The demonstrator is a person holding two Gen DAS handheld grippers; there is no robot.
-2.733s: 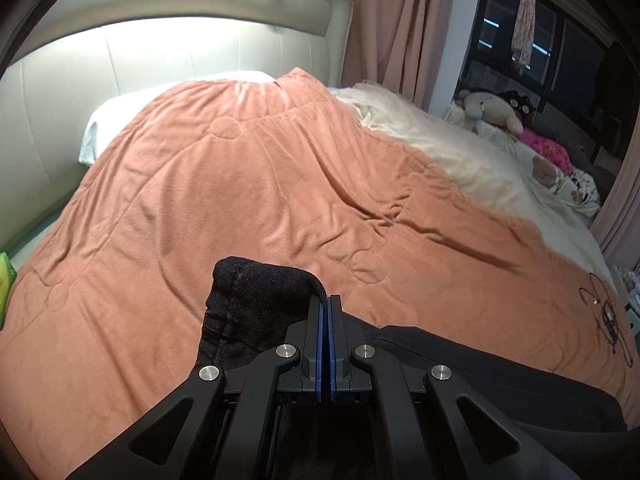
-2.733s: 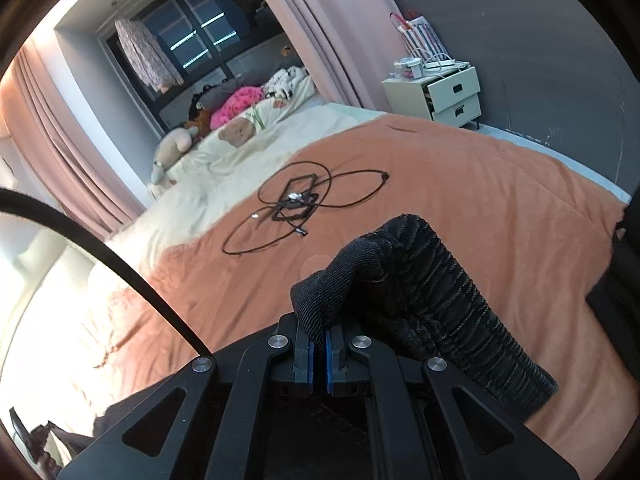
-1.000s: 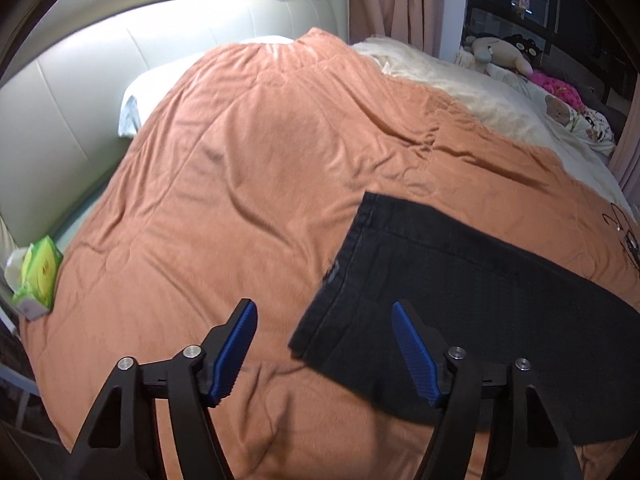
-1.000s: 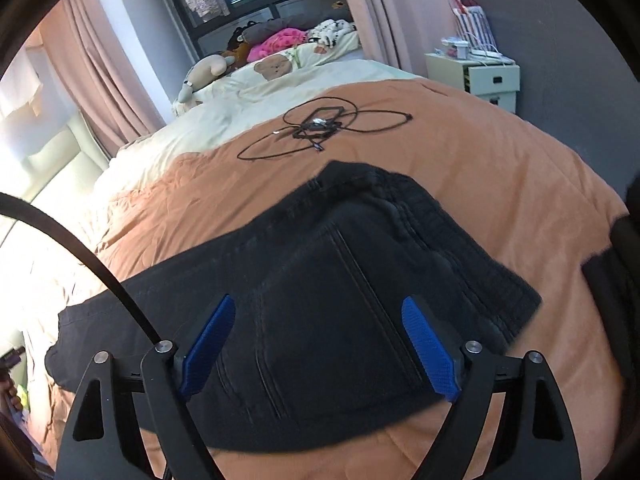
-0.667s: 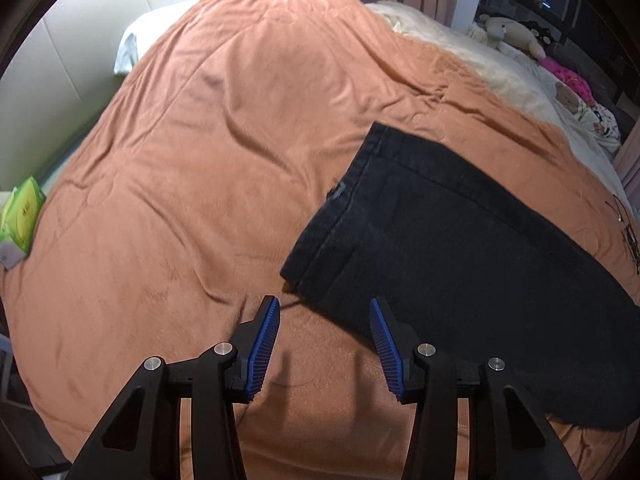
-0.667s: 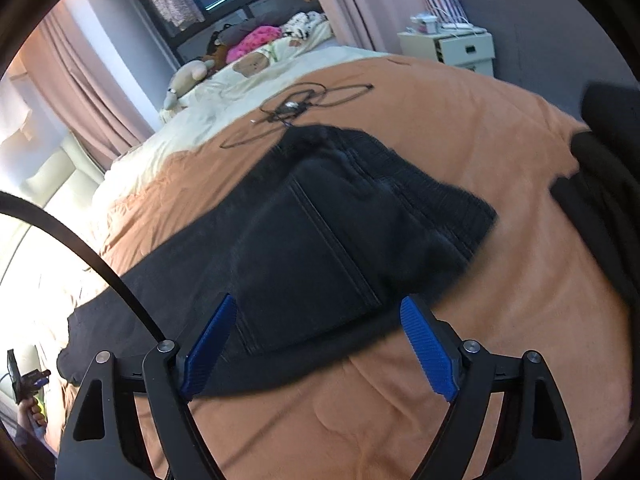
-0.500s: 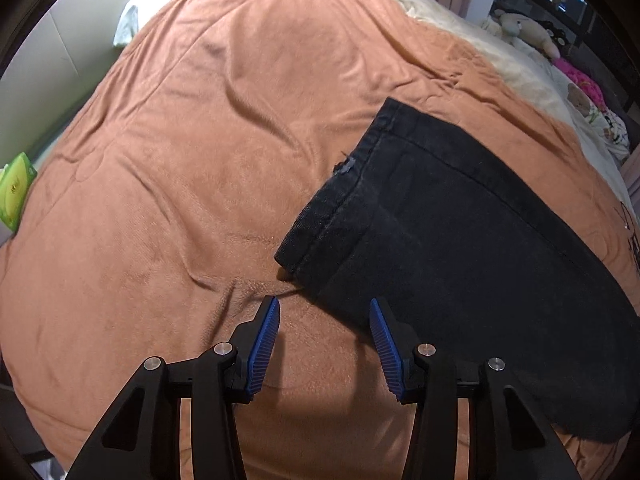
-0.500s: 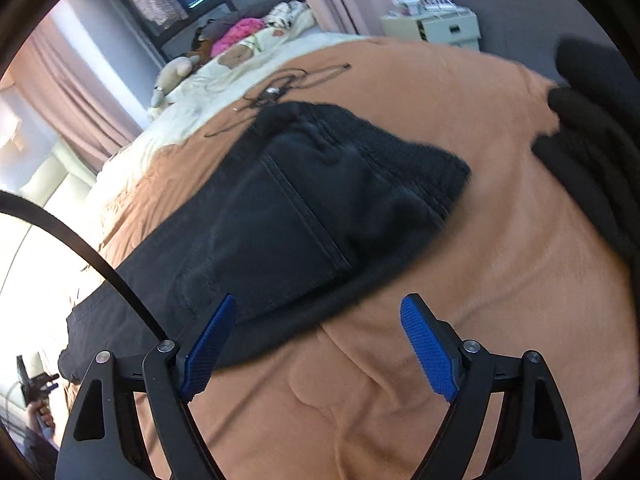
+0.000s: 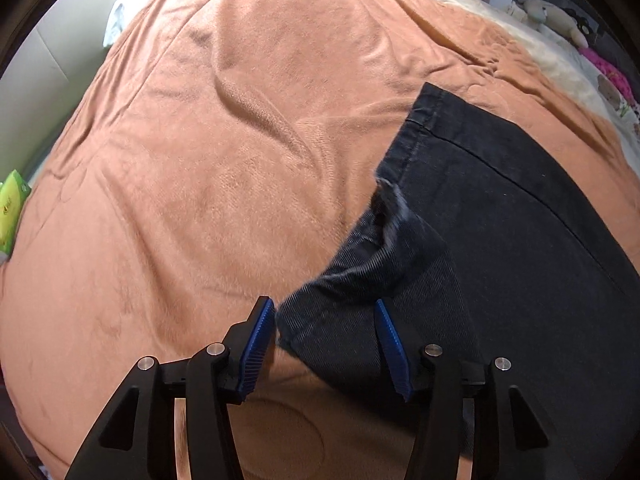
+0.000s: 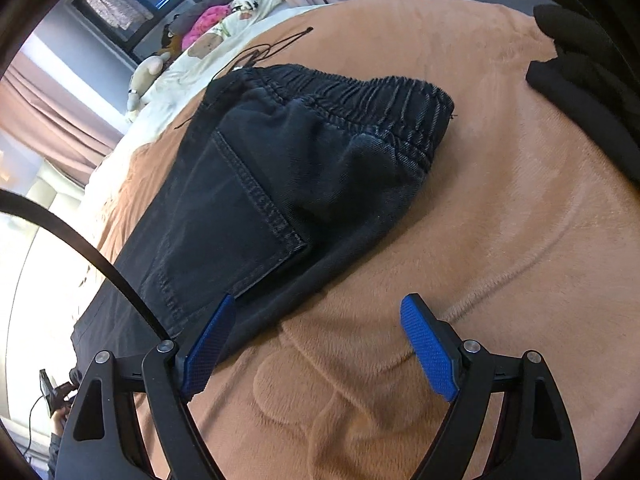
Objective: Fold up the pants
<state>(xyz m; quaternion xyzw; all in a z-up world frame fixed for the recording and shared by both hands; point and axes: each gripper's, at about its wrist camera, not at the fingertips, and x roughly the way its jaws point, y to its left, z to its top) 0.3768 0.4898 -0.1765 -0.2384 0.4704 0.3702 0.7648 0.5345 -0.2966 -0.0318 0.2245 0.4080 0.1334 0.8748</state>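
A: Where do the black denim pants with the elastic waistband (image 10: 280,184) lie?

B: Flat across the bed, on the rust-orange plush blanket (image 9: 224,152), already doubled leg over leg. The gathered waistband (image 10: 360,100) is at the right hand's end, the hem (image 9: 360,264) at the left's.

A: And the grippers?

B: The left gripper (image 9: 325,334) points steeply down at the near hem corner. Its jaws are half spread and opening a little; the corner sits between the blue pads, but neither pad presses on it. The right gripper (image 10: 316,344) has its jaws spread wide and empty, over bare blanket just off the seat edge, with one pad near the back pocket (image 10: 244,220).

A: So the step in hand?

B: I'd judge it's taking new holds for the next fold, hem towards waistband.

A: How to do it well?

B: The hem corner is rucked up and slightly turned, so the left should go low enough to catch every layer, not just the top one. From this view I can't quite tell how many layers are in that corner. The right should shift onto the cloth edge before closing, or it will pinch blanket. Then lift both ends evenly. Keep clear of the thin black cable (image 10: 260,54) beyond the waistband.
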